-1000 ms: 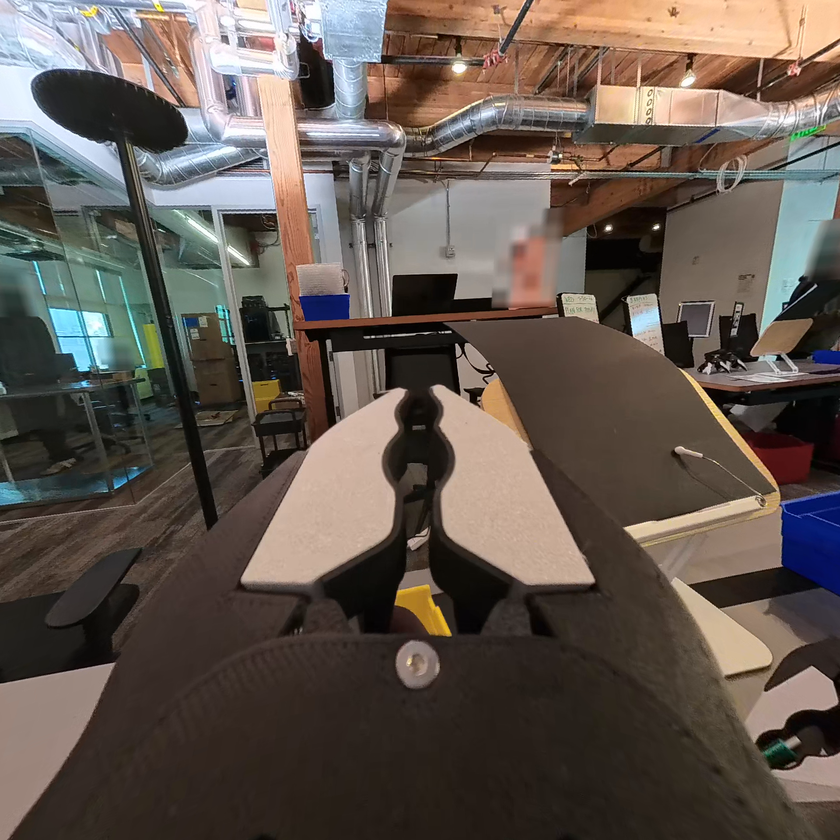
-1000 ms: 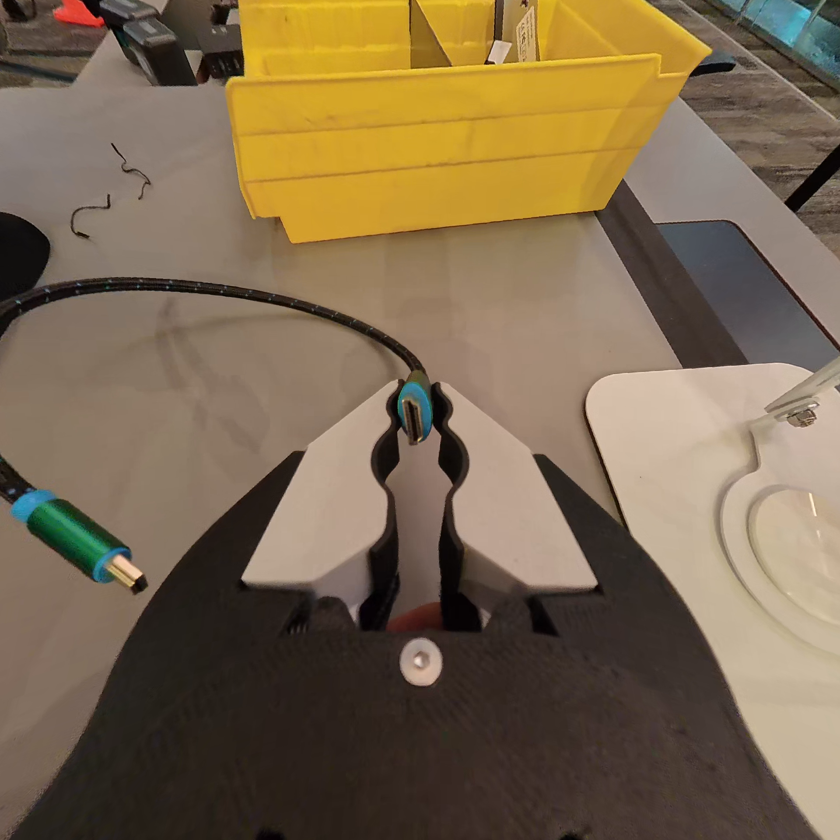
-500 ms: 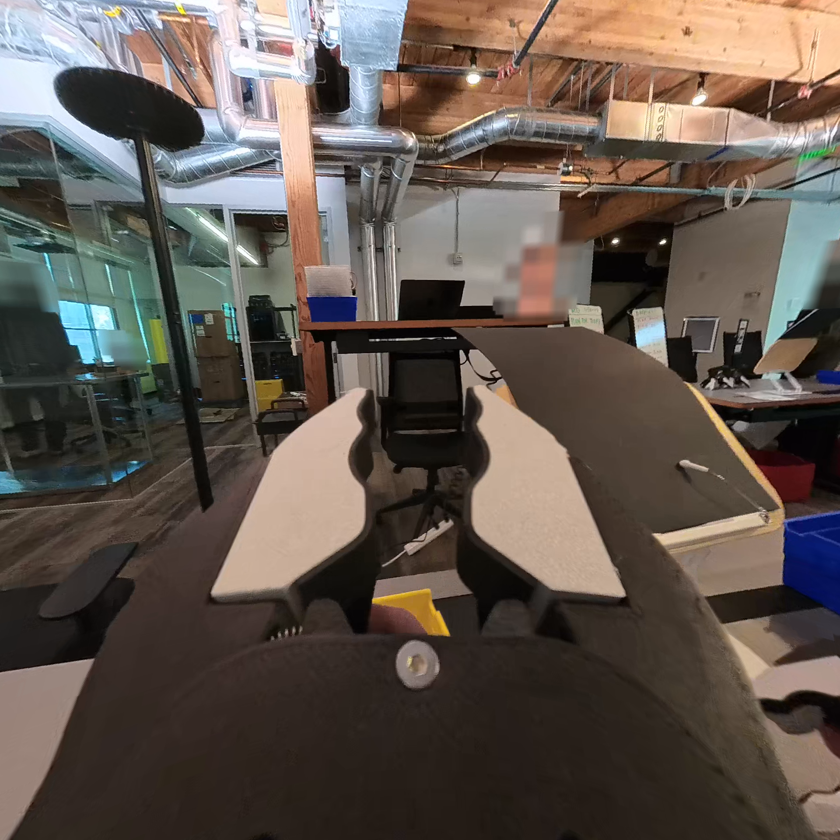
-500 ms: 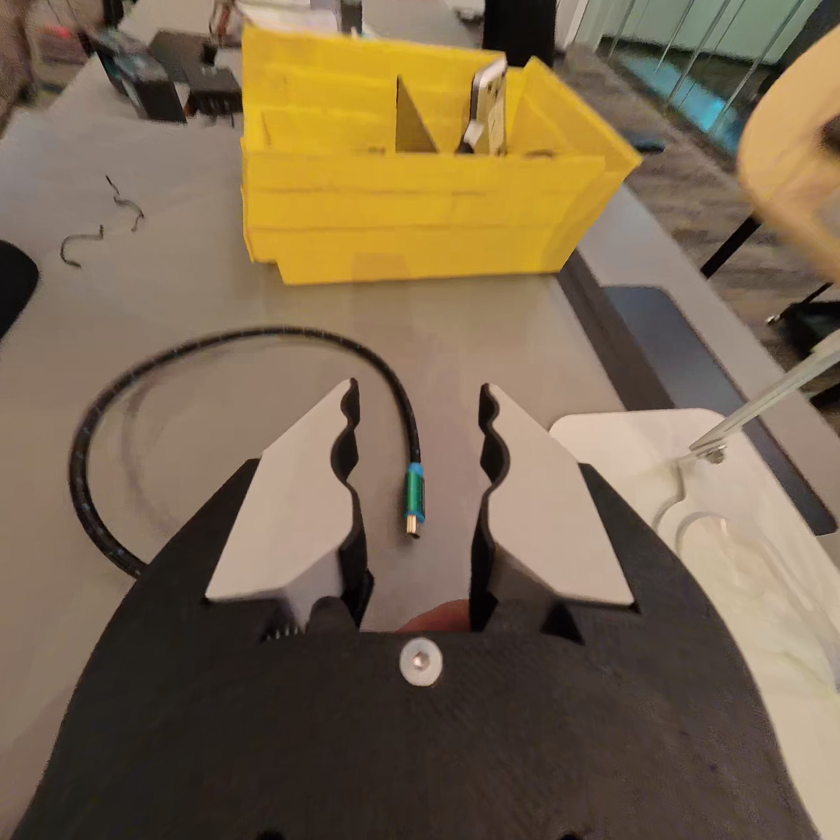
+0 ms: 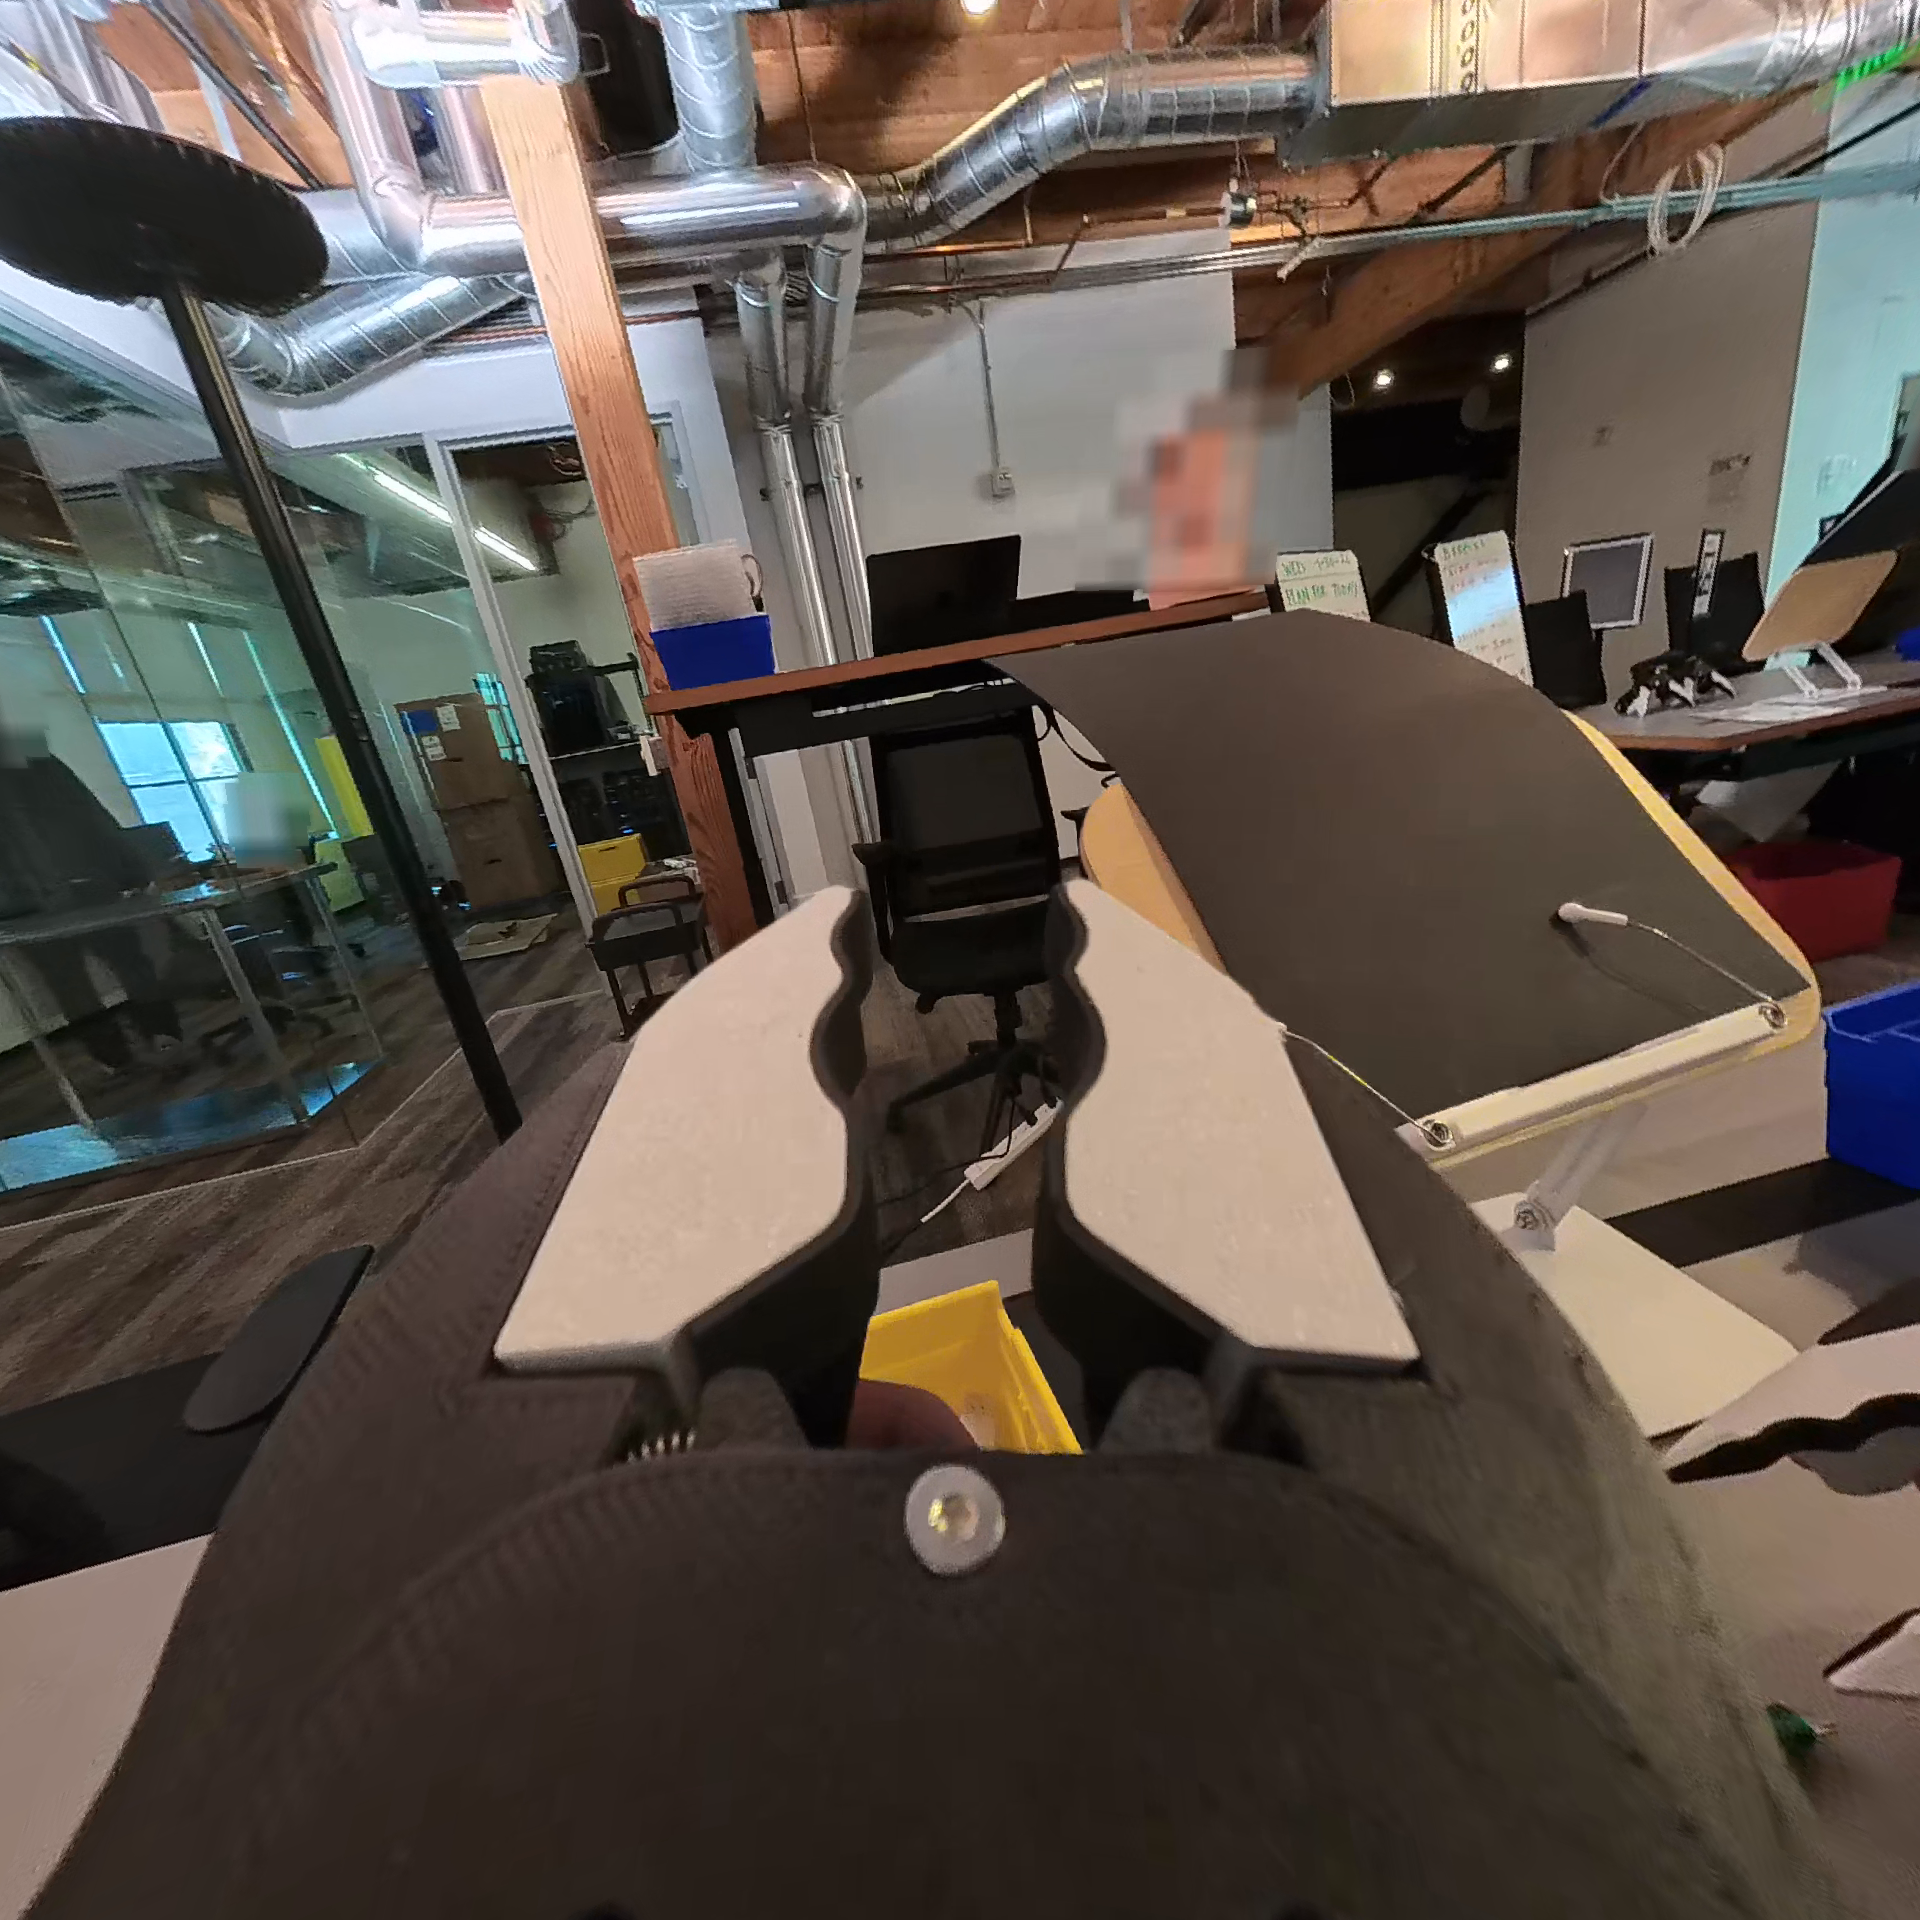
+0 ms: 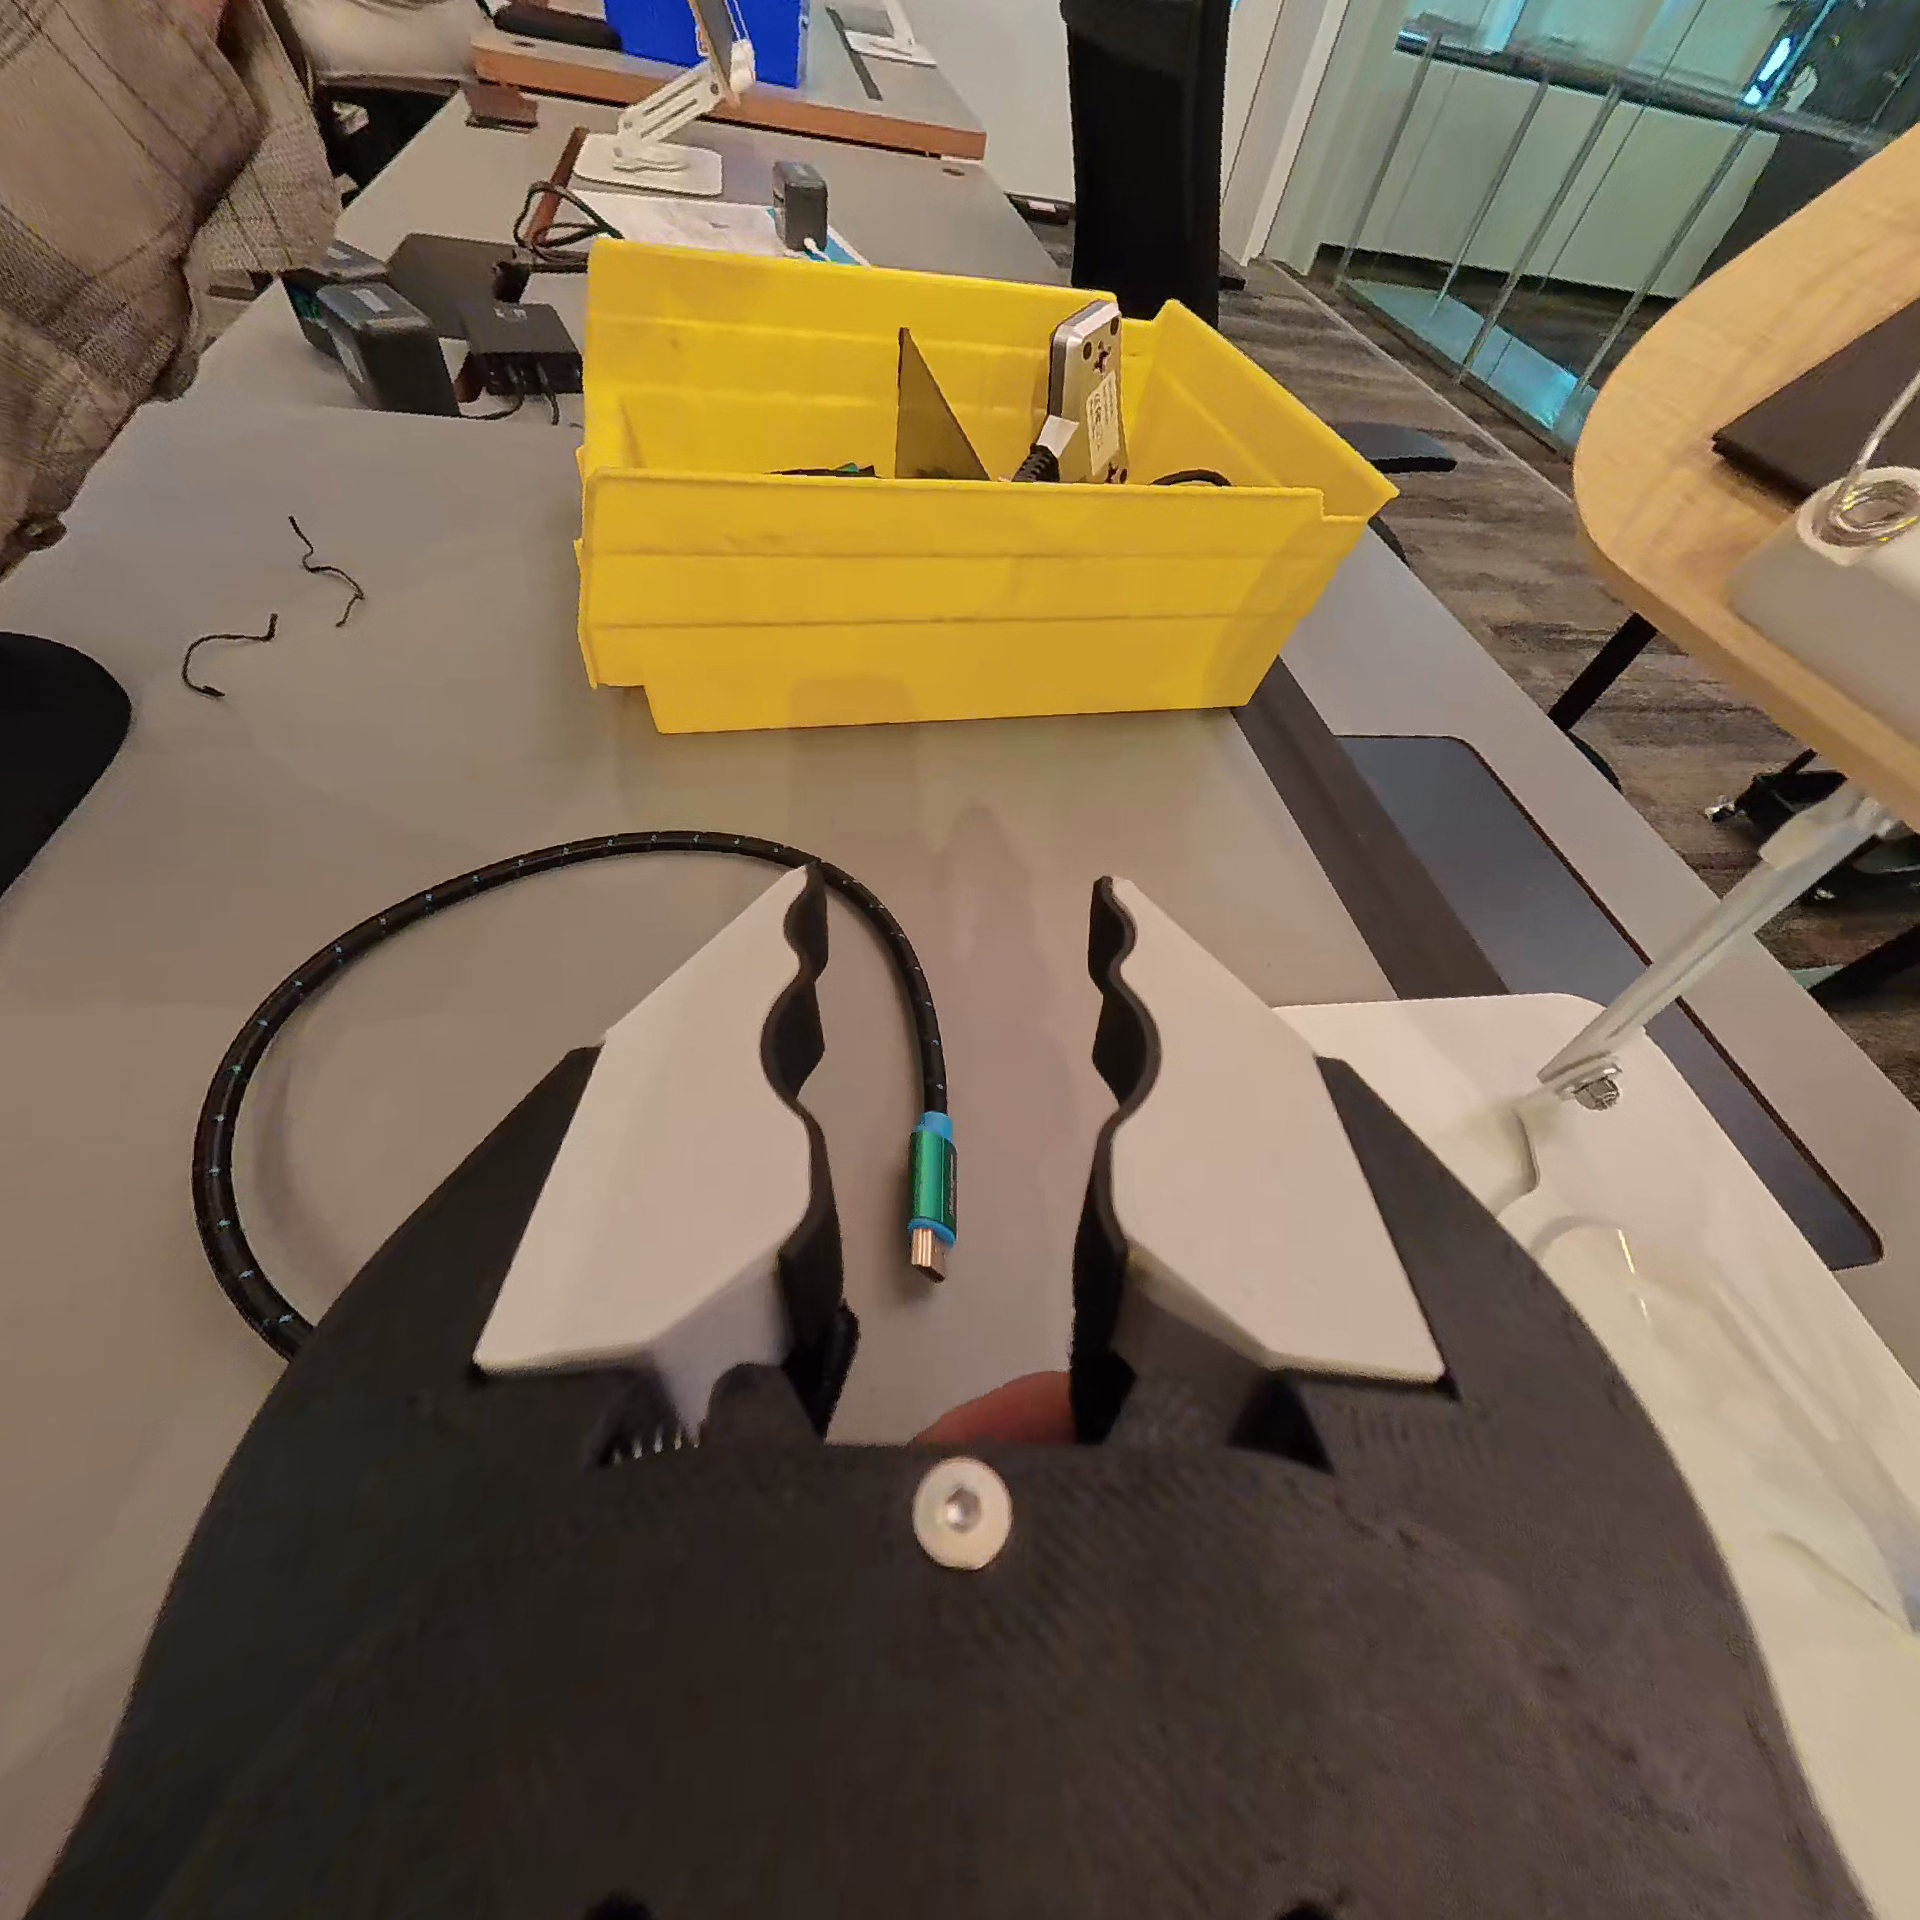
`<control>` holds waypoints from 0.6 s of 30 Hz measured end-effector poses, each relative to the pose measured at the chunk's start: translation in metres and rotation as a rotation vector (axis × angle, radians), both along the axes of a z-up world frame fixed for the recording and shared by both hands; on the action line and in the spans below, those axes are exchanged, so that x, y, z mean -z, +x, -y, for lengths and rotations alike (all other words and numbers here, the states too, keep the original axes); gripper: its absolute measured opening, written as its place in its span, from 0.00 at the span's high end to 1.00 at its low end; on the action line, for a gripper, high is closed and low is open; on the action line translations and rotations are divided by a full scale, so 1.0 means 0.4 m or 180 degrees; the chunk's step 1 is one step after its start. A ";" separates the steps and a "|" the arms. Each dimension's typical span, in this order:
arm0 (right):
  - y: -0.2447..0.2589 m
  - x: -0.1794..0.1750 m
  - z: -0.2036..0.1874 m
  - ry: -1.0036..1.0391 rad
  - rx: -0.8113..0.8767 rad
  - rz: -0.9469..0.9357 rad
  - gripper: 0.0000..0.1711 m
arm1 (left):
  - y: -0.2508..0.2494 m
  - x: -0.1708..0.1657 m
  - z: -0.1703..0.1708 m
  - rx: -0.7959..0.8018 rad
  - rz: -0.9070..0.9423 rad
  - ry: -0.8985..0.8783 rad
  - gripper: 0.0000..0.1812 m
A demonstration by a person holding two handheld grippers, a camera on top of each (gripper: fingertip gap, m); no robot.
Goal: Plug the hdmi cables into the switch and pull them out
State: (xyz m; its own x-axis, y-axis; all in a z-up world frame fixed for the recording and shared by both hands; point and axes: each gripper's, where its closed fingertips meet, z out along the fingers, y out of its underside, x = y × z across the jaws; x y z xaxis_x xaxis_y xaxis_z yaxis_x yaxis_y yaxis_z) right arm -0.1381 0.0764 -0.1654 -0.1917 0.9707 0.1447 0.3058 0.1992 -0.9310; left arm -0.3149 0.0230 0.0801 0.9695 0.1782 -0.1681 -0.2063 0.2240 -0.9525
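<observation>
A black braided HDMI cable [image 6: 436, 904] lies curled on the grey table. Its green plug [image 6: 933, 1184] with blue collars rests flat on the table, below the gap of my right gripper [image 6: 956, 894], which is open, empty and raised above it. A silver switch box [image 6: 1086, 400] stands on edge inside the yellow bin [image 6: 914, 613] at the far side of the table. My left gripper [image 5: 956, 914] is open and empty, lifted and pointing out into the room; a corner of the yellow bin [image 5: 956, 1361] shows between its fingers.
A white lamp base [image 6: 1621, 1299] with a clear arm stands at the right, under a tilted wooden board [image 6: 1704, 520]. Two bits of black wire [image 6: 270, 613] lie at the left. Black devices [image 6: 436, 332] sit behind the bin. A person's sleeve [image 6: 114, 208] is at the far left. The grippers' ends are close to 30 cm from one another.
My right gripper opened and let go of the green plug, which dropped onto the table, then rose and tilted up. My left gripper opened from shut.
</observation>
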 end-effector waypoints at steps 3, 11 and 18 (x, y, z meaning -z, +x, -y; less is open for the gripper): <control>0.001 -0.005 0.000 -0.0009 -0.0002 -0.0028 0.72 | 0.010 0.012 -0.011 0.0024 -0.0061 -0.0105 0.82; 0.005 -0.018 -0.004 0.0030 0.0024 -0.0076 0.73 | 0.041 0.019 -0.026 0.0072 -0.0191 -0.0207 0.82; 0.005 -0.054 0.003 0.0014 -0.0024 -0.0229 0.75 | 0.082 0.029 -0.048 0.0123 -0.0359 -0.0303 0.82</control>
State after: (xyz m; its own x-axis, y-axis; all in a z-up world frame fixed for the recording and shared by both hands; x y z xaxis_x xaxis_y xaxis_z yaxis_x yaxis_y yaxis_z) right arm -0.1362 0.0751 -0.1436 -0.1878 0.9687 0.1626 0.2368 0.2053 -0.9496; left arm -0.2823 0.0420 0.0687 0.9494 0.1191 -0.2907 -0.3062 0.1437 -0.9410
